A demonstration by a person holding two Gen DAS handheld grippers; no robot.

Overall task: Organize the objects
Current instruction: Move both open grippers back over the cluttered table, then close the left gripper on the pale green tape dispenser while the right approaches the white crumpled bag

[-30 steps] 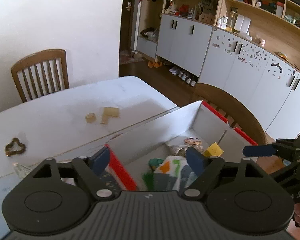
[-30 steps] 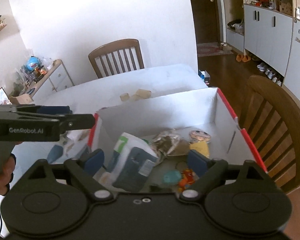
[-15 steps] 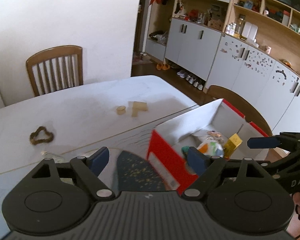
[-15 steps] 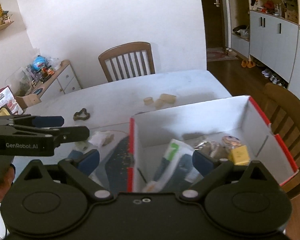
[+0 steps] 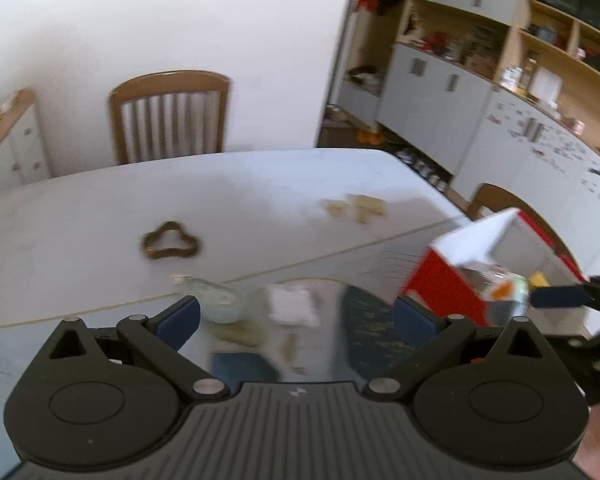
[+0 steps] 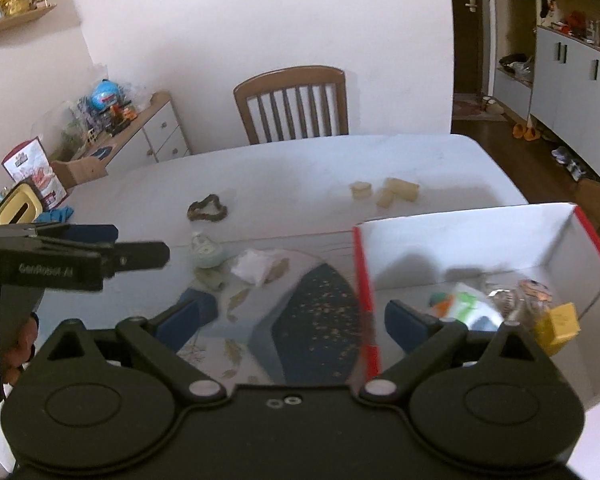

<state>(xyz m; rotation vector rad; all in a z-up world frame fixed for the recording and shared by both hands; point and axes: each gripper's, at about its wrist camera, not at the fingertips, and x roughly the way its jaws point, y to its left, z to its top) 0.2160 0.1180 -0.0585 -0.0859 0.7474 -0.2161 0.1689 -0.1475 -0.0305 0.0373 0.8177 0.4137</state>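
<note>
1. Left wrist view: the left claw (image 5: 296, 316) is spread wide, its jaws having just been opening, with nothing between them. Beyond the tips, on the surface (image 5: 100, 208), lie a small pale jar (image 5: 220, 304) and a white packet (image 5: 292, 304). The bracelet (image 5: 171, 241) lies farther off. The red-and-white box (image 5: 452, 276) sits to the right, with the right claw's tip (image 5: 560, 297) just beside it.
2. Right wrist view: the right claw (image 6: 296, 316) is also spread and empty, straddling the box's (image 6: 460, 240) red left edge. Only this view shows the box's contents, including a yellow block (image 6: 560, 322), and the left claw (image 6: 140, 254) from the side.
</note>
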